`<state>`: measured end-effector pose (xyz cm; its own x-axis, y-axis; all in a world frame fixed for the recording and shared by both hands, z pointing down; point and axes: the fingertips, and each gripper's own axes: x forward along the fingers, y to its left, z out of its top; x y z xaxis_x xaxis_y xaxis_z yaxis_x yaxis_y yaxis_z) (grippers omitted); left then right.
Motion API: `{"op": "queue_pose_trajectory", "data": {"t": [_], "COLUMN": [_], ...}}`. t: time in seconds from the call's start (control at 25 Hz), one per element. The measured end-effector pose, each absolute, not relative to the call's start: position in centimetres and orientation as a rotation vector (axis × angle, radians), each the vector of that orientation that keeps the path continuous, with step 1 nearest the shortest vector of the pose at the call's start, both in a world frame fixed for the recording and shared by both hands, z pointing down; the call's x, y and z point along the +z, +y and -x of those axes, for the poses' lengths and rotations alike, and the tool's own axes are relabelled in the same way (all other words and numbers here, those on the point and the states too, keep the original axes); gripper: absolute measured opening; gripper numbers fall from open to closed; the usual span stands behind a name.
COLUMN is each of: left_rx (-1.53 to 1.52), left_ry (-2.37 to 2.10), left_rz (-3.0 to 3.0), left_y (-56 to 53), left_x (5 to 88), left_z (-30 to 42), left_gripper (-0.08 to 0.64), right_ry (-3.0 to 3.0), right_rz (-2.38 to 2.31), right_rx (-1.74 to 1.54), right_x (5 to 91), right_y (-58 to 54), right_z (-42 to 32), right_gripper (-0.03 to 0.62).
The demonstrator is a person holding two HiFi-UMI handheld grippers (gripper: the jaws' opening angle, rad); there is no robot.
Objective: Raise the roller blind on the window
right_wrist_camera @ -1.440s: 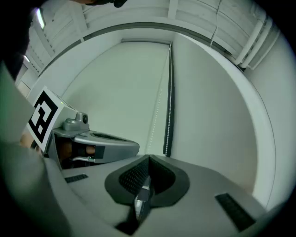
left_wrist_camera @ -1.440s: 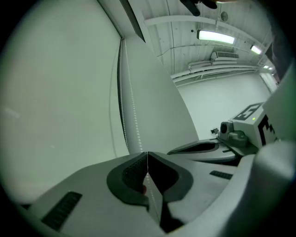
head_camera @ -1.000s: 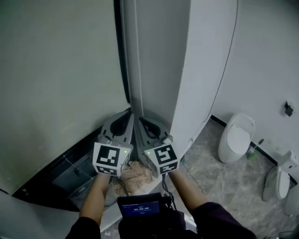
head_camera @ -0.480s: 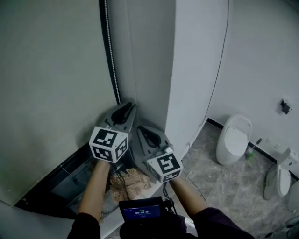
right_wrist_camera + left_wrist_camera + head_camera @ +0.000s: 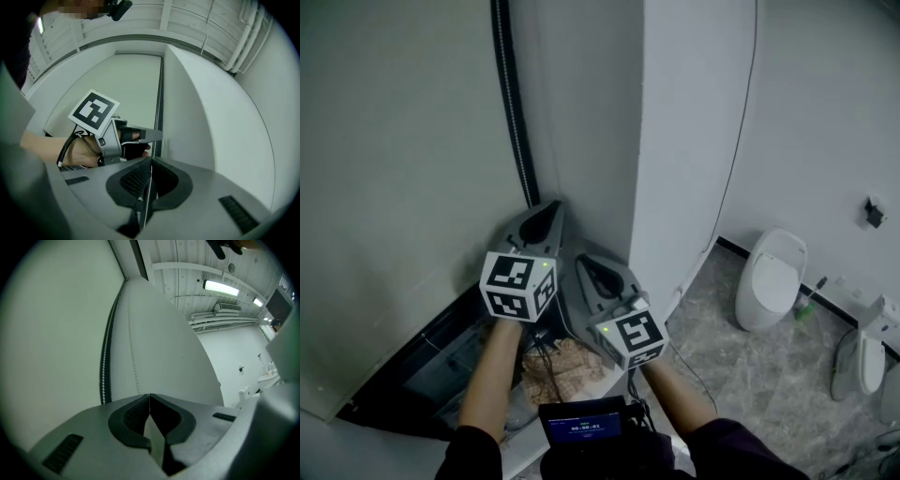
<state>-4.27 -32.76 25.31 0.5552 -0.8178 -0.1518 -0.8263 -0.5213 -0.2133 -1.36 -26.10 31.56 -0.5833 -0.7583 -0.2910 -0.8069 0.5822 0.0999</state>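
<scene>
L gripper (image 5: 549, 210) higher, R gripper (image 5: 587, 264) lower, fingers (image 5: 135, 179) closed on both

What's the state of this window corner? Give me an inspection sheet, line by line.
Surface: grey marbled floor, no spills seen.
Job's things: roller blind hangs low over the window, with a dark strip below it; the bead chain runs beside it.
Clutter: crumpled beige cloth under the grippers; green bottle on the floor.
Grippers: right gripper shut on the bead chain; left gripper has its jaws together, but a hold on the chain cannot be confirmed.
Cables: thin cable runs down the white wall.
Surroundings: white sanitary fixtures against the far wall.
</scene>
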Motion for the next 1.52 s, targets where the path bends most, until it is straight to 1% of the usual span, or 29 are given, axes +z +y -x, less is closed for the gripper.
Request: {"op": "queue_pose_trajectory", "data": {"t": [0.08,0.16,0.2,0.36,0.4,0.44,0.6,0.72,0.8,0.92,1.04,1.12,1.16,1.24,1.36,1.44,1.52], "left_rx": [0.069,0.038,0.017,-0.023,-0.025,-0.022,0.006,0.004,0.013,0.081,0.116,0.126,0.13,0.136,0.145,0.146,0.138], "left_ry": [1.396,1.411,1.413,1.41,1.413,1.417,1.427,1.43,1.427,1.43,1.433,1.435,1.438,1.444,1.463,1.477,1.488], "left_rz": [2.515,2.535,2.555,2.594,2.587,2.578,2.559,2.528,2.499,2.451,2.433,2.434,2.433,2.425,2.418,2.416,2.413], "left_y": [-32.8,-33.5,-34.1,-35.5,-35.3,-35.1,-34.1,-32.9,-31.8,-29.7,-27.8,-26.9,-26.6,-26.0,-25.4,-25.2,-25.1], "left_x": [25.1,25.5,25.9,26.6,26.7,26.7,26.4,26.6,27.0,27.2,27.1,27.1,27.1,27.2,27.3,27.5,28.0], "left_z": [5.1,5.3,5.2,4.4,4.3,4.3,5.0,5.7,5.9,6.5,7.2,7.4,7.5,7.9,8.7,9.3,9.9], "left_gripper": [0.011,0.066,0.071,0.069,0.057,0.02,0.015,0.015,0.015,0.015,0.015,0.015,0.015,0.015,0.015,0.015,0.015], "right_ry": [2.591,2.589,2.588,2.598,2.601,2.602,2.588,2.586,2.612,2.674,2.722,2.725,2.728,2.737,2.717,2.704,2.698], "right_rz": [1.298,1.295,1.294,1.298,1.3,1.301,1.299,1.263,1.186,1.047,0.983,0.93,0.905,0.871,0.858,0.852,0.843], "right_rx": [0.324,0.32,0.317,0.315,0.311,0.307,0.325,0.338,0.289,0.21,0.232,0.266,0.27,0.261,0.256,0.252,0.257], "right_x": [31.5,31.4,31.4,31.8,31.9,32.0,31.3,29.5,27.6,24.7,22.2,20.3,19.5,18.3,17.1,17.1,17.6], "right_y": [-26.1,-26.1,-26.1,-26.0,-26.0,-26.0,-25.8,-25.6,-25.5,-25.3,-25.2,-25.4,-25.5,-25.7,-25.7,-25.5,-25.2], "right_z": [1.4,1.5,1.5,1.6,1.5,1.4,1.1,1.2,1.7,3.4,5.3,6.4,6.9,8.1,9.3,9.8,10.3], "right_gripper": [0.008,0.008,0.008,0.008,0.008,0.008,0.008,0.008,0.008,0.009,0.011,0.026,0.051,0.063,0.061,0.02,0.014]}}
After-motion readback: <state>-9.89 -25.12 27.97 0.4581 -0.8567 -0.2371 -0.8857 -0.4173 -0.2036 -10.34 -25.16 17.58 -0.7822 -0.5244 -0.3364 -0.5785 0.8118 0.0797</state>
